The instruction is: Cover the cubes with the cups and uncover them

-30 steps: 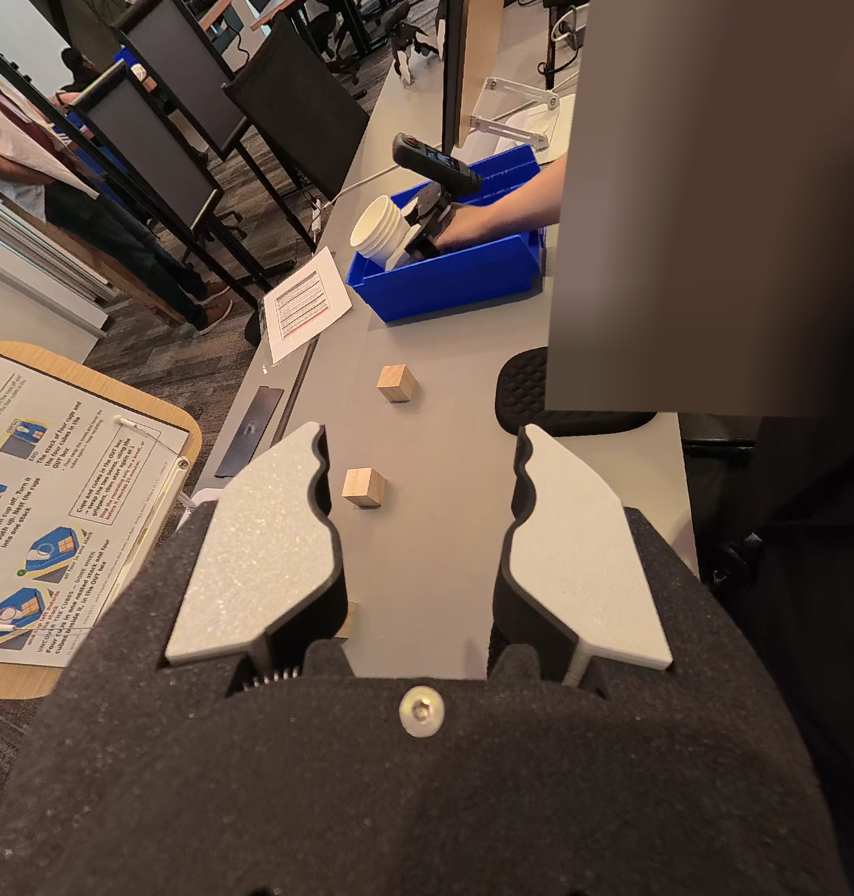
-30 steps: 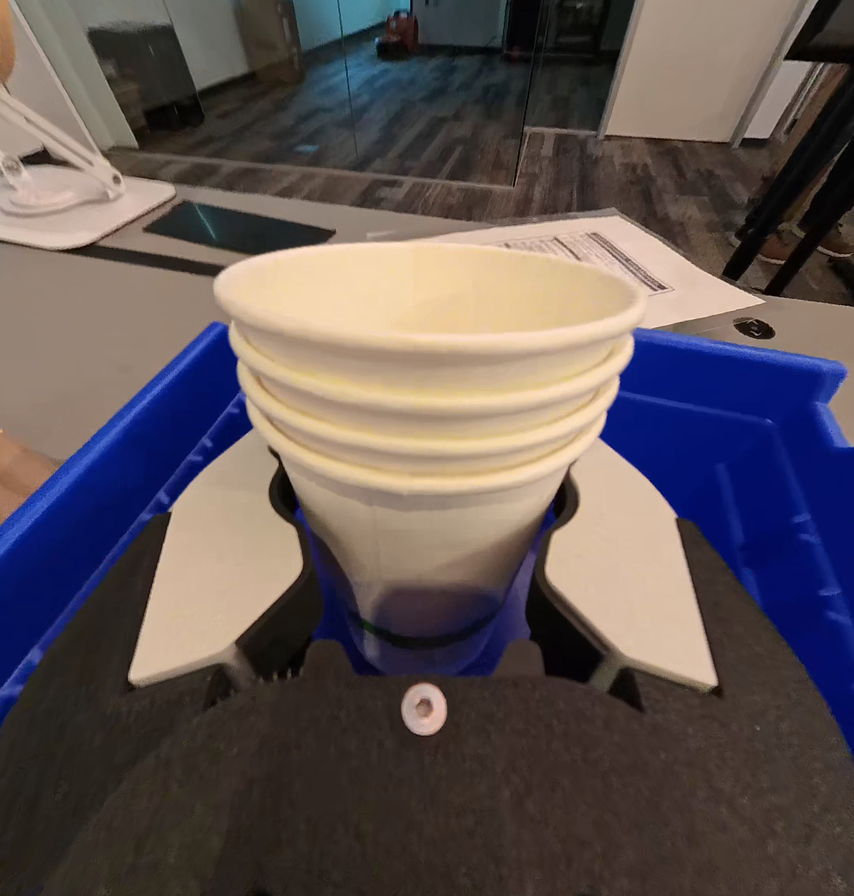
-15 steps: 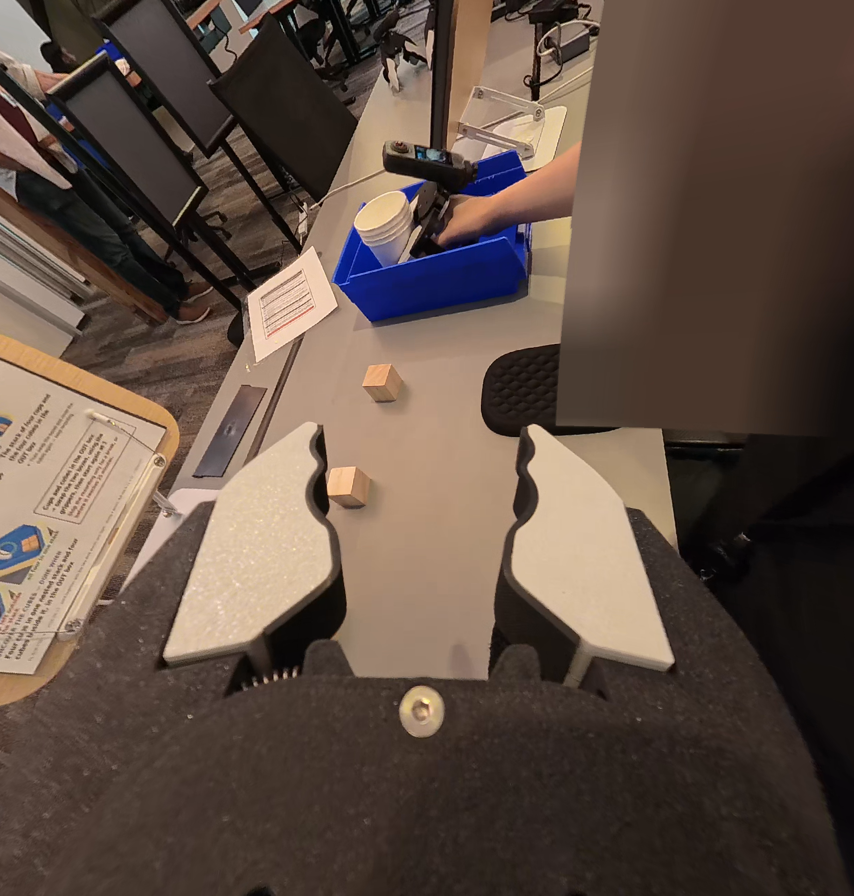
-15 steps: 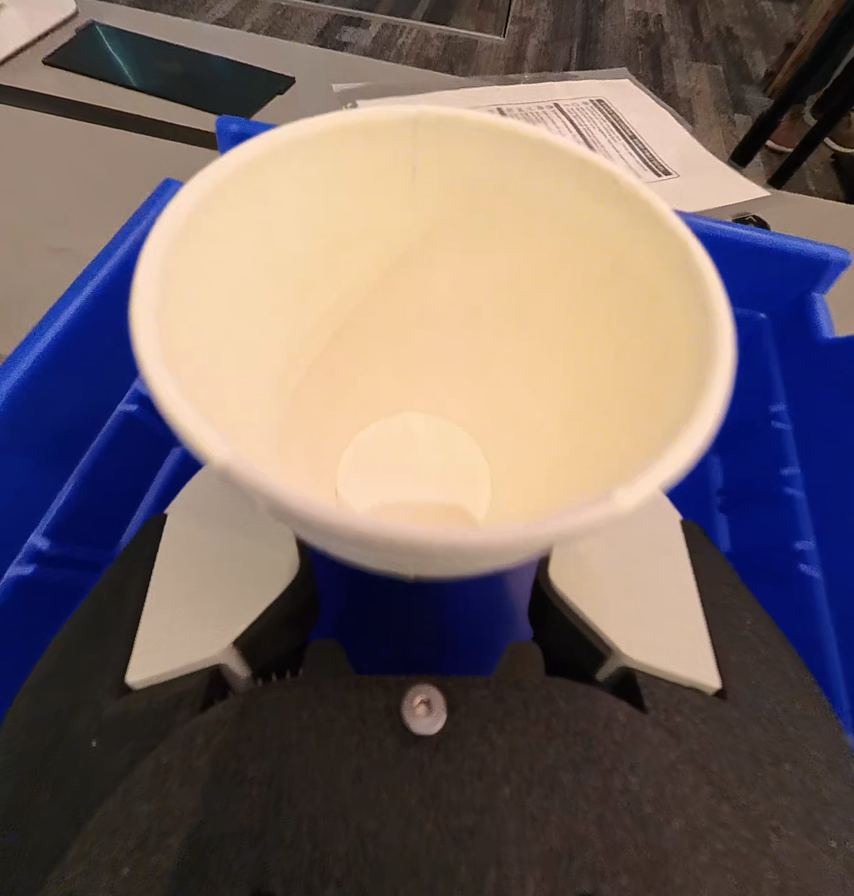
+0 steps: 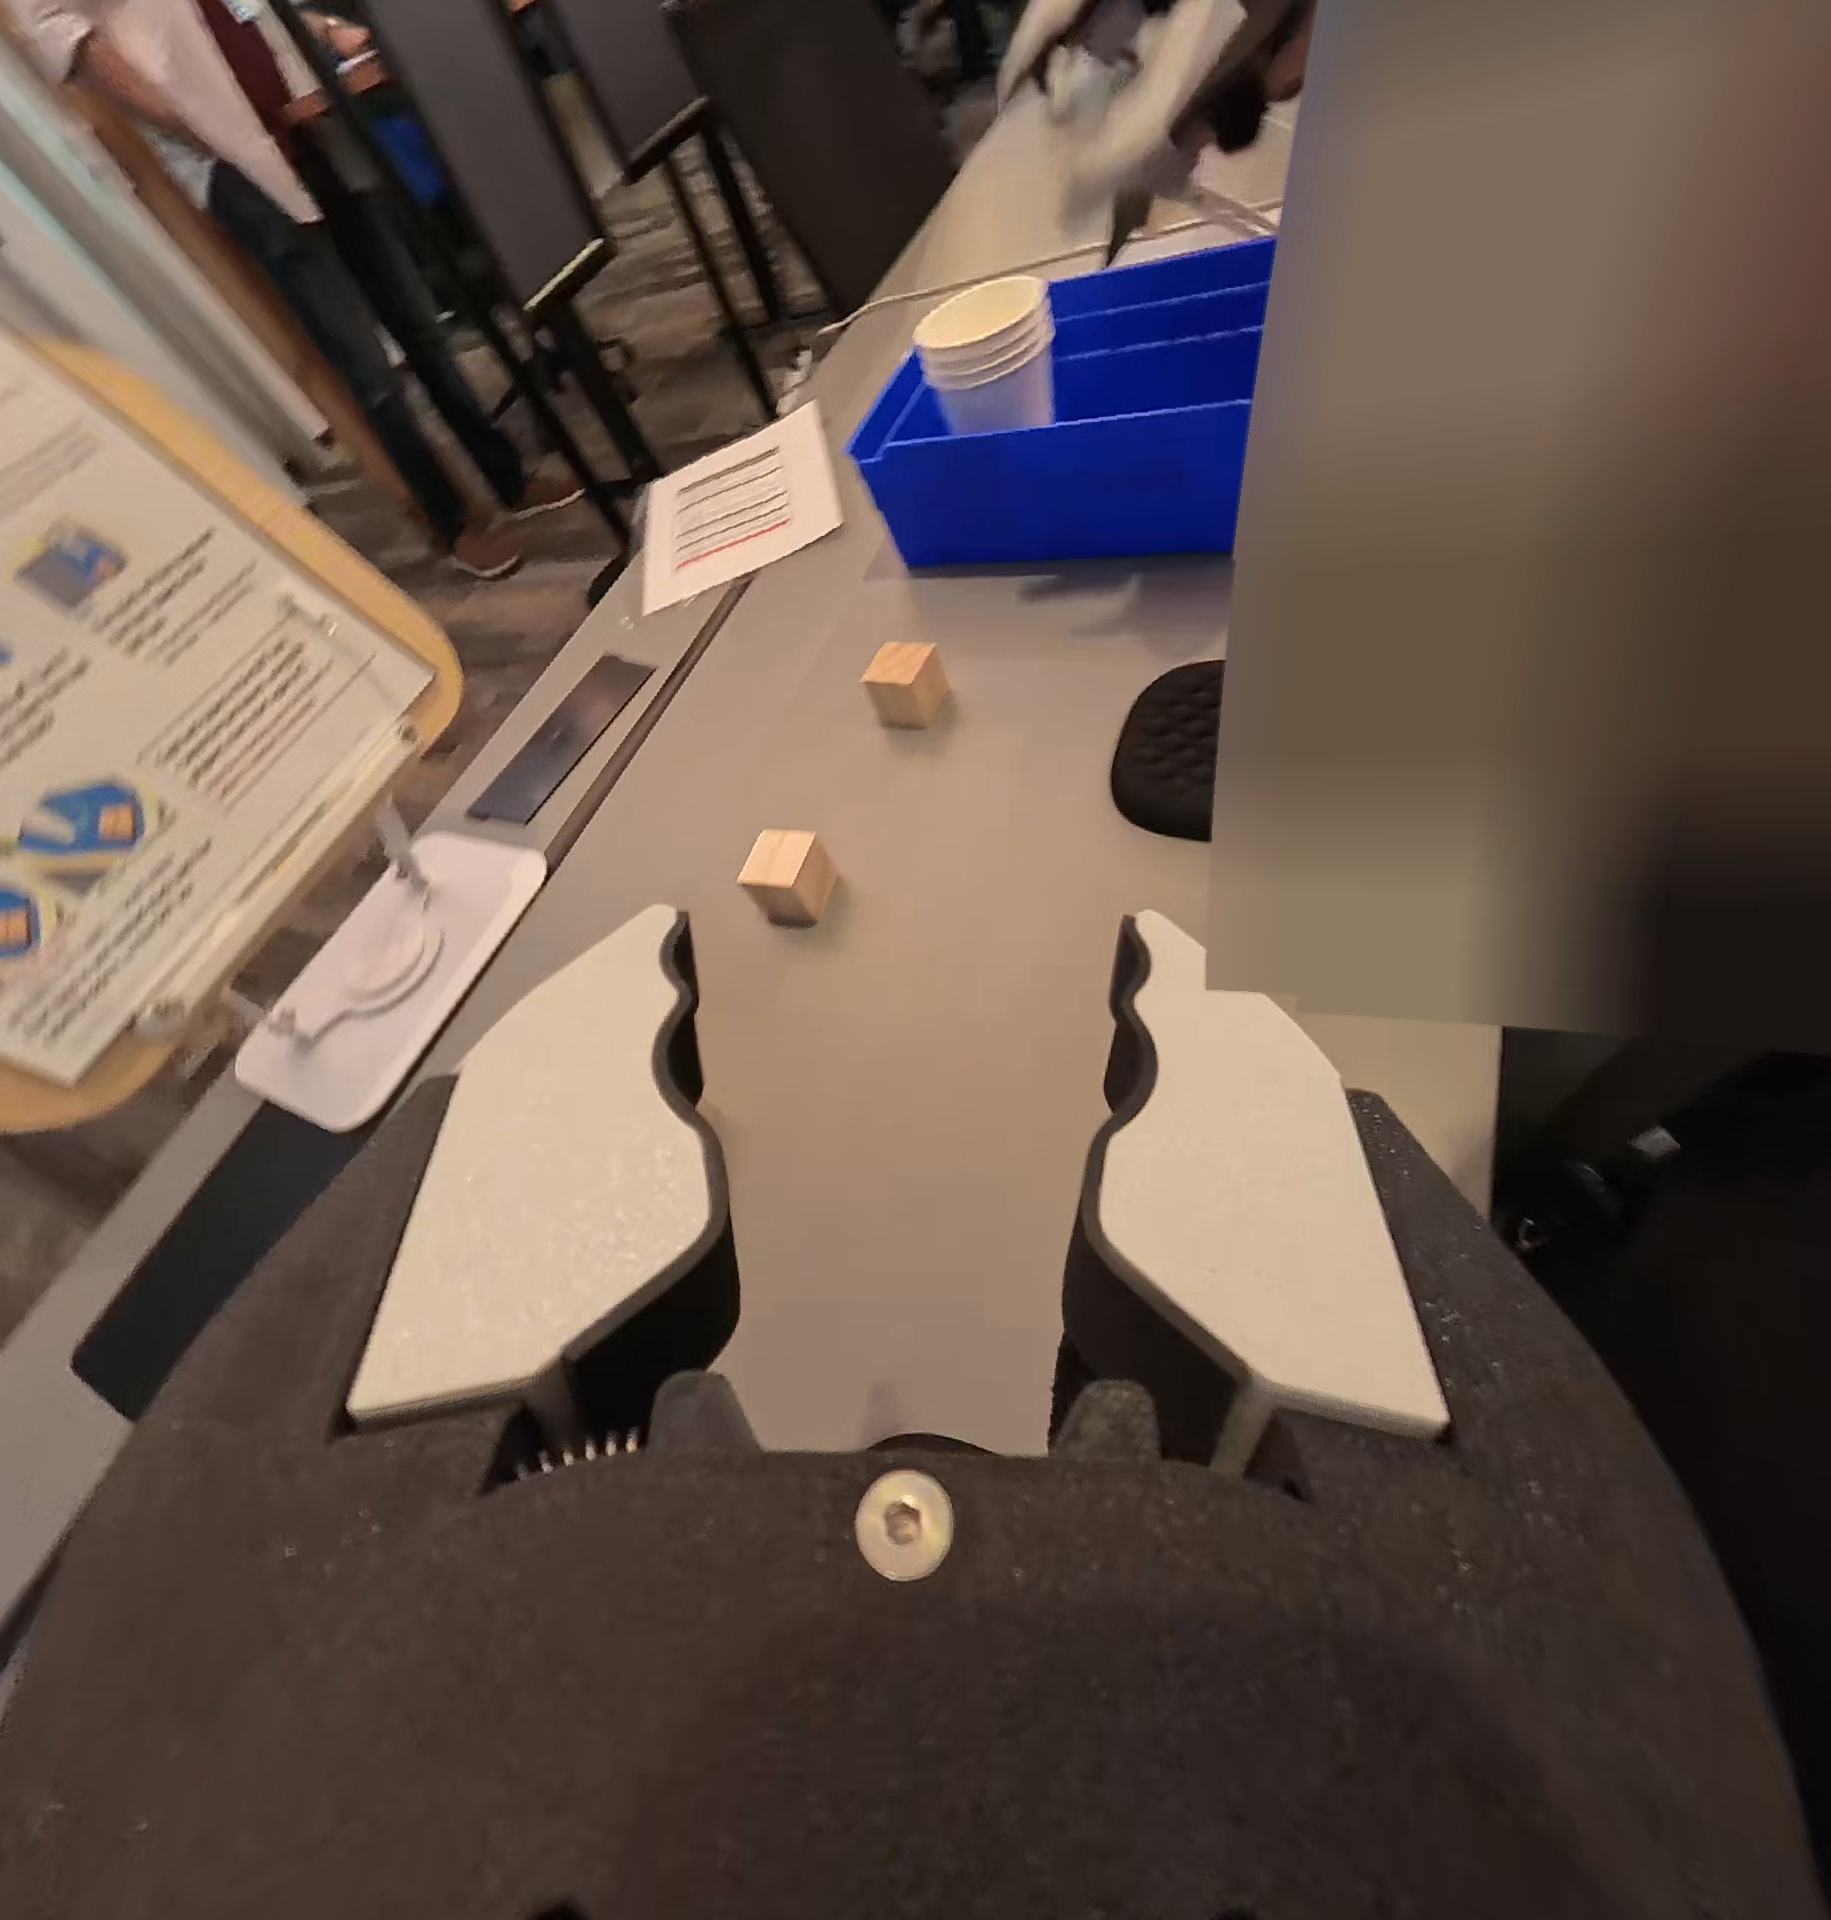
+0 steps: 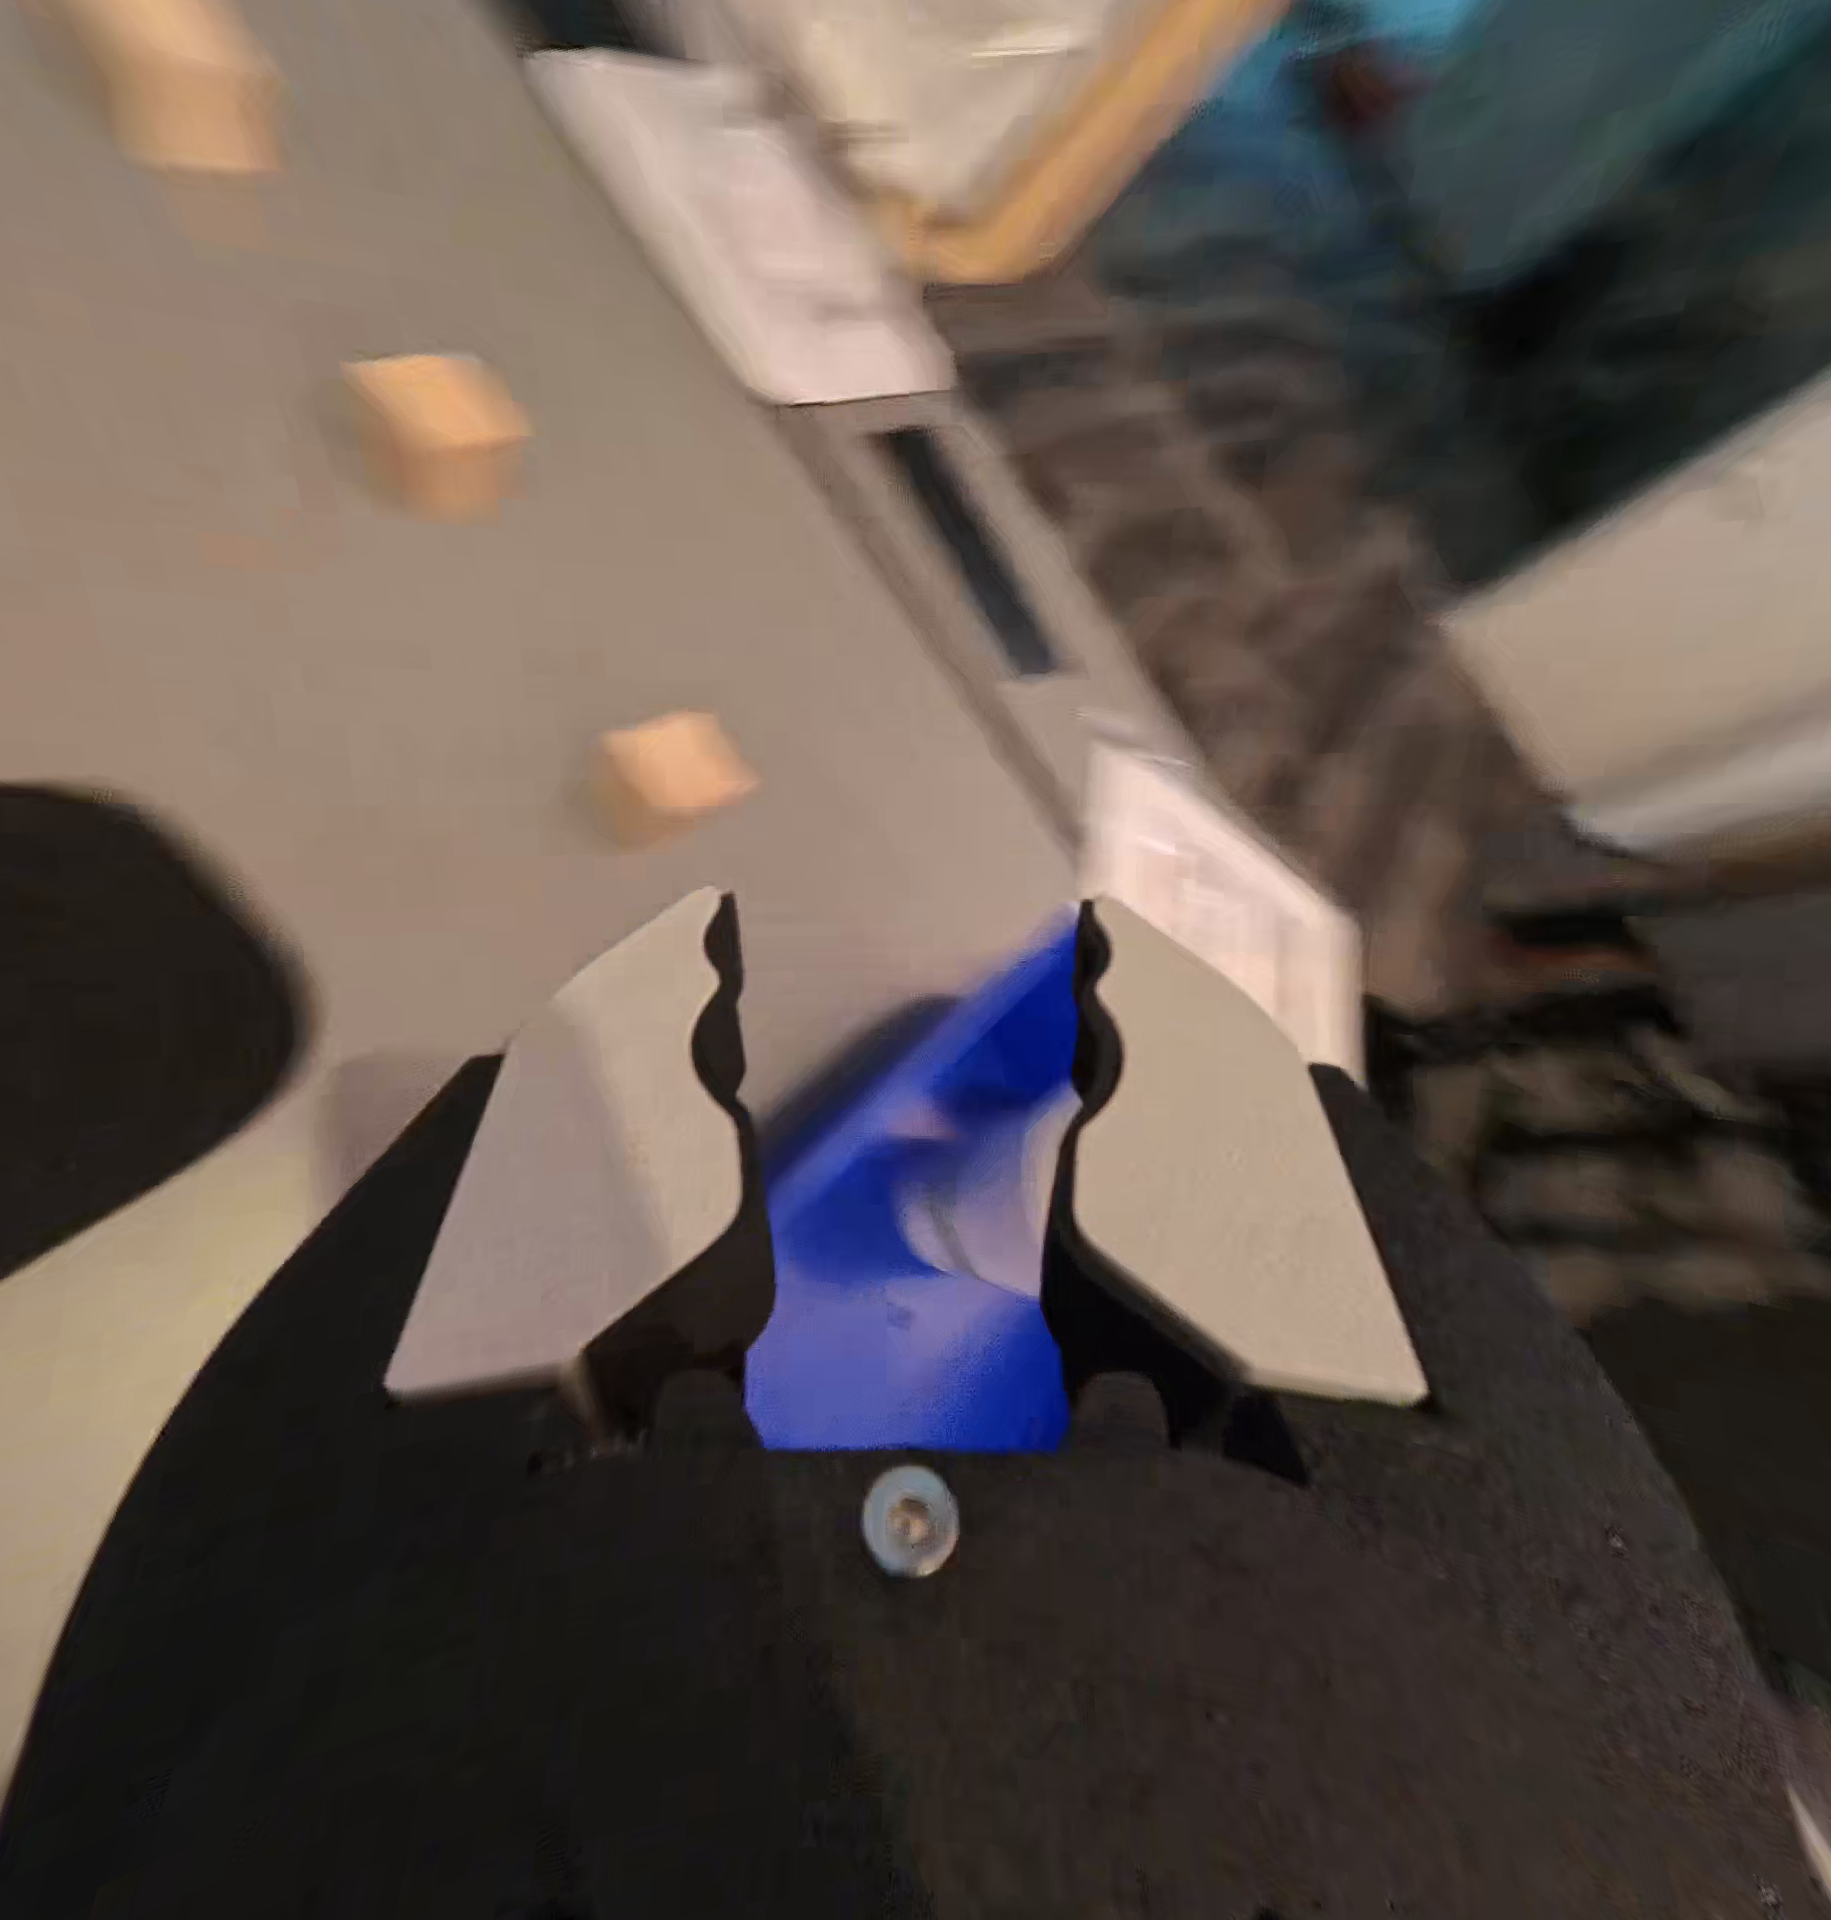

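Right tongs [image 6: 906, 914] agape, empty, above blue bin [image 6: 890, 1340]; blurred cubes [image 6: 672, 774] beyond.

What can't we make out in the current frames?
- Right wrist view: motion blur smears the wooden cubes and blue bin.
- Left wrist view: a grey mask covers the blue bin's right part and most of the black pad.
- Cup stack: base hidden behind the bin wall.

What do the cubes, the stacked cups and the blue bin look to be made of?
Cubes: probably unfinished wood; pale tan, matte, with darker end faces.
Stacked cups: likely paper; off-white, matte, thin rolled rims showing four nested.
Blue bin: seemingly moulded plastic; uniform saturated blue, smooth walls with a slight sheen and stepped ridges inside.
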Action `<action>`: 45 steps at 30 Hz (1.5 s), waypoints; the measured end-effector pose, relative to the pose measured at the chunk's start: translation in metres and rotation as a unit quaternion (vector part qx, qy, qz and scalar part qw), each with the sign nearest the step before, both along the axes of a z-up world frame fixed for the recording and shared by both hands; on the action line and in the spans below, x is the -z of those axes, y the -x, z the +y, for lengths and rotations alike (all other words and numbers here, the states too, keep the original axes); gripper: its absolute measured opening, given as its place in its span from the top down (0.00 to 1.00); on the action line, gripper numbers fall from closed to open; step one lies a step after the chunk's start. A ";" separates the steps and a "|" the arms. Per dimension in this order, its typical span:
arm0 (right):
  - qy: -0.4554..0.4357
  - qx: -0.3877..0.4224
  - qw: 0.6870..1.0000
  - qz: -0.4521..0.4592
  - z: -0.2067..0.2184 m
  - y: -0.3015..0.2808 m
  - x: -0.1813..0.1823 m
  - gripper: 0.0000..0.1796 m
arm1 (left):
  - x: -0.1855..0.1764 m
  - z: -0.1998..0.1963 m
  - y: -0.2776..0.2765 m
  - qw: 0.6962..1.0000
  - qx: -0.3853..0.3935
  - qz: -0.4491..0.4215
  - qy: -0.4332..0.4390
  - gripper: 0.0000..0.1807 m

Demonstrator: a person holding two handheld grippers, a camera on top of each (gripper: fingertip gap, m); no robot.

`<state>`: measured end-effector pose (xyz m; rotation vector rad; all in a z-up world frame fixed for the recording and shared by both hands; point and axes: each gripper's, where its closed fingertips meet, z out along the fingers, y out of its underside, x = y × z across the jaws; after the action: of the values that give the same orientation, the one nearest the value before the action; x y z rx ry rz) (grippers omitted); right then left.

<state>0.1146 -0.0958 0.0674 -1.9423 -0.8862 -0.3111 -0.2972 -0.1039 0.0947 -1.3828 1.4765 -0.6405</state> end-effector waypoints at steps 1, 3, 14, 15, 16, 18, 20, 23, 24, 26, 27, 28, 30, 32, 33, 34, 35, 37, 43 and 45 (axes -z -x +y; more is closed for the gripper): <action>0.068 -0.057 0.996 -0.002 0.005 0.030 0.021 0.65 | 0.004 0.002 0.001 1.000 -0.006 -0.007 0.007 0.58; 0.156 -0.112 0.980 -0.056 0.026 0.057 0.066 0.67 | 0.010 0.003 0.001 0.999 -0.011 -0.025 0.030 0.58; 0.333 -0.144 0.919 -0.156 0.112 0.061 0.202 0.65 | 0.019 -0.004 0.031 0.996 -0.053 -0.045 0.062 0.59; 0.342 -0.146 0.916 -0.152 0.112 0.062 0.207 0.67 | 0.018 -0.004 0.033 0.995 -0.055 -0.047 0.062 0.59; 0.344 -0.144 0.915 -0.154 0.113 0.061 0.210 0.68 | 0.018 -0.004 0.033 0.995 -0.055 -0.049 0.062 0.59; 0.331 -0.139 0.918 -0.166 0.118 0.060 0.211 0.74 | 0.017 -0.002 0.032 0.995 -0.053 -0.054 0.063 0.59; 0.344 -0.137 0.916 -0.155 0.114 0.062 0.210 0.74 | 0.016 0.000 0.030 0.995 -0.047 -0.062 0.068 0.59; 0.328 -0.136 0.924 -0.140 0.105 0.071 0.196 0.74 | 0.017 0.000 0.026 0.994 -0.035 -0.074 0.075 0.59; 0.314 -0.136 0.930 -0.134 0.099 0.075 0.182 0.74 | 0.018 0.000 0.026 0.994 -0.033 -0.075 0.077 0.59; 0.272 -0.127 0.946 -0.127 0.078 0.077 0.134 0.74 | 0.021 -0.001 0.028 0.994 -0.029 -0.073 0.080 0.59; 0.250 -0.117 0.954 -0.114 0.062 0.073 0.105 0.74 | 0.023 -0.001 0.030 0.994 -0.028 -0.070 0.080 0.60; 0.234 -0.098 0.963 -0.093 0.044 0.063 0.076 0.74 | 0.024 -0.001 0.032 0.994 -0.028 -0.068 0.078 0.60; 0.233 -0.018 0.971 -0.056 0.006 0.018 0.039 0.74 | 0.026 0.001 0.037 0.994 -0.030 -0.067 0.077 0.60; 0.263 0.100 0.959 -0.044 -0.026 -0.050 0.037 0.74 | 0.024 0.001 0.039 0.994 -0.029 -0.072 0.079 0.60; 0.276 0.161 0.947 -0.029 -0.037 -0.082 0.045 0.74 | 0.023 0.001 0.038 0.994 -0.027 -0.077 0.078 0.61; 0.287 0.215 0.933 0.000 -0.044 -0.108 0.059 0.74 | 0.021 0.001 0.037 0.993 -0.025 -0.081 0.077 0.61; 0.302 0.256 0.918 0.036 -0.049 -0.126 0.077 0.75 | 0.019 0.000 0.035 0.993 -0.023 -0.084 0.076 0.61; 0.321 0.343 0.878 0.094 -0.052 -0.159 0.117 0.74 | 0.016 -0.001 0.031 0.993 -0.020 -0.088 0.072 0.61; 0.374 0.428 0.817 0.098 -0.058 -0.200 0.196 0.74 | 0.007 -0.012 0.025 0.995 -0.015 -0.079 0.061 0.61; 0.368 0.442 0.810 0.116 -0.054 -0.206 0.204 0.74 | 0.006 -0.015 0.027 0.996 -0.018 -0.073 0.055 0.61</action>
<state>0.3204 -0.1496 -0.1364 -2.9708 0.1964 -0.2580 -0.3239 -0.1192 0.0883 -1.4121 1.3142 -0.7941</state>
